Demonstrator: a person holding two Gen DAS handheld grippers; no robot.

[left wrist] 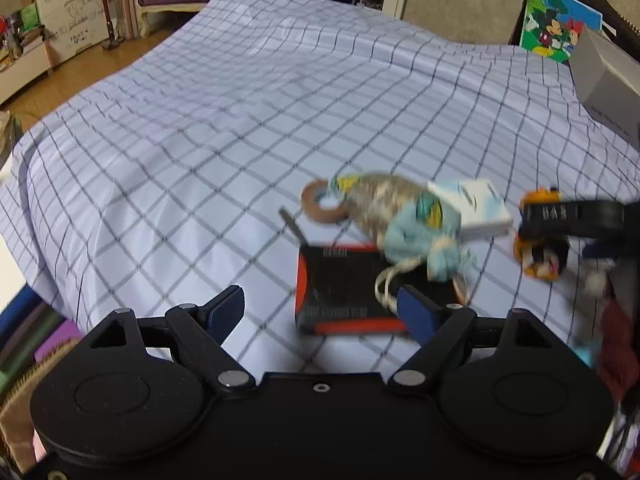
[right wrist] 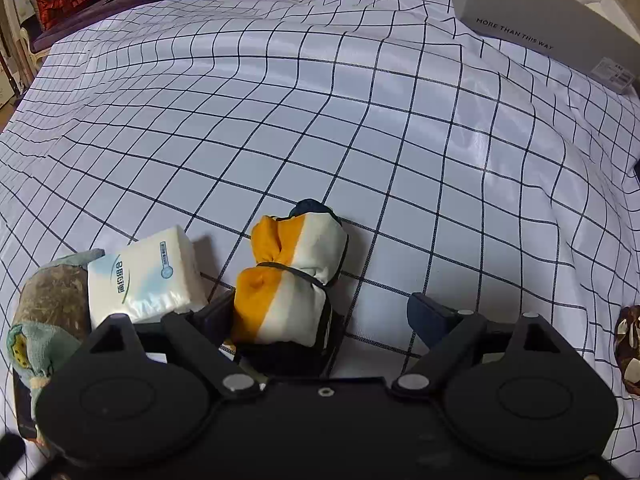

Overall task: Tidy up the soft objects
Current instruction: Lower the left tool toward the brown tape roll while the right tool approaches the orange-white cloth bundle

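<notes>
Both jaws stand wide, holding nothing — left gripper (left wrist: 320, 312) hovers over the checked bedsheet (left wrist: 200, 140). Right gripper (right wrist: 324, 320) has the orange-and-white tied cloth bundle (right wrist: 292, 280) between its fingers, untouched — just beside the white tissue pack (right wrist: 144, 280).

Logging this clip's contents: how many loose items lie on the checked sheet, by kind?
Tied cloth bundles: 2, the orange-and-white bundle and the teal-and-brown bundle
Tissue packs: 1, the tissue pack
Flat rings: 1, the brown ring
Black-and-red cases: 1, the black-and-red case
Grey boxes: 1, the grey box
Total: 6
</notes>
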